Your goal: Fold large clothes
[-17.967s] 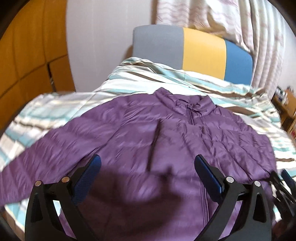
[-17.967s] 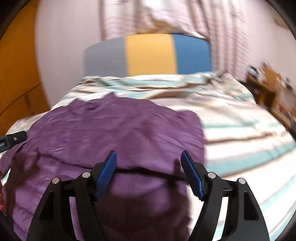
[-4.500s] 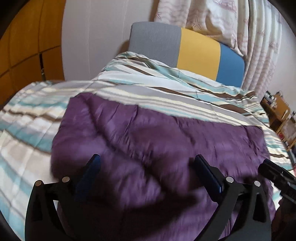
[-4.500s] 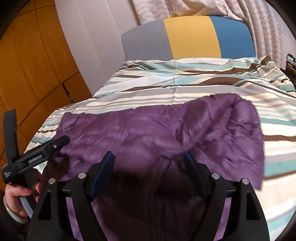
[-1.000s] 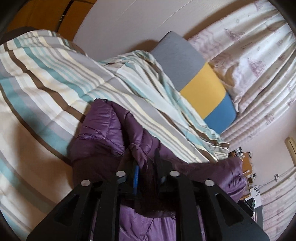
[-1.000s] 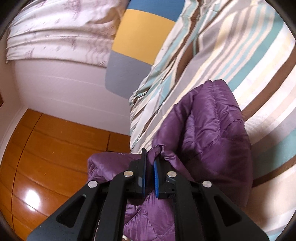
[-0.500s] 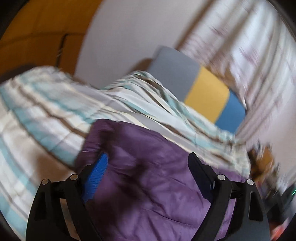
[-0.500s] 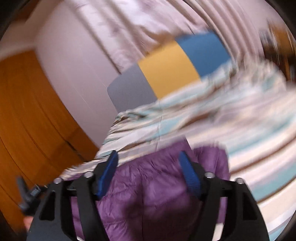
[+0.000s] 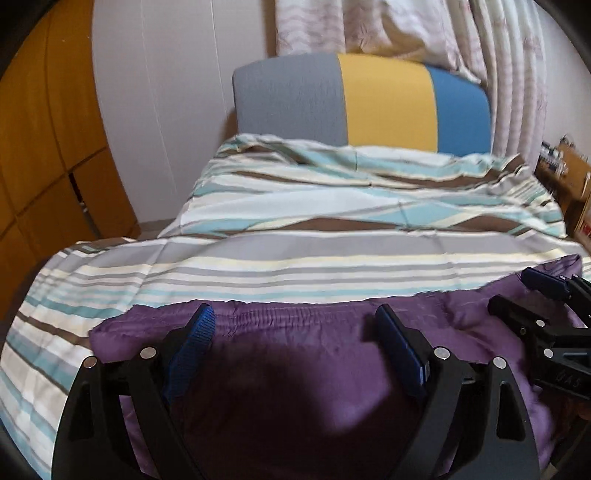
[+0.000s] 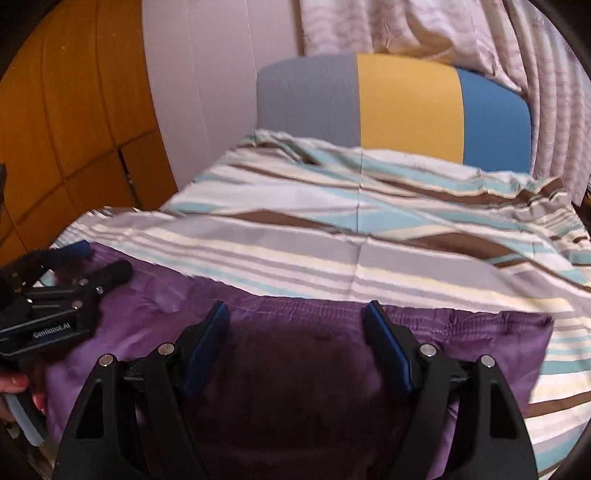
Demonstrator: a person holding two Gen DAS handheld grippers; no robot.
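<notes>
The purple puffer jacket [image 9: 295,354] lies folded into a flat band across the near part of the striped bed; it also shows in the right wrist view [image 10: 295,354]. My left gripper [image 9: 295,332] is open and empty, hovering over the jacket's left half. My right gripper [image 10: 295,328] is open and empty over its right half. In the left wrist view the right gripper [image 9: 546,306] shows at the right edge. In the right wrist view the left gripper [image 10: 85,264] shows at the left edge, open.
The striped bedcover [image 9: 332,236] spreads beyond the jacket up to a grey, yellow and blue headboard [image 9: 384,99]. Orange wooden cabinets [image 9: 40,147] stand at the left. Curtains [image 10: 443,29] hang behind. A cluttered shelf [image 9: 565,166] stands at the right.
One second ago both grippers were shut on the jacket's fabric. They have let go and opened, and have drawn back level over the folded jacket.
</notes>
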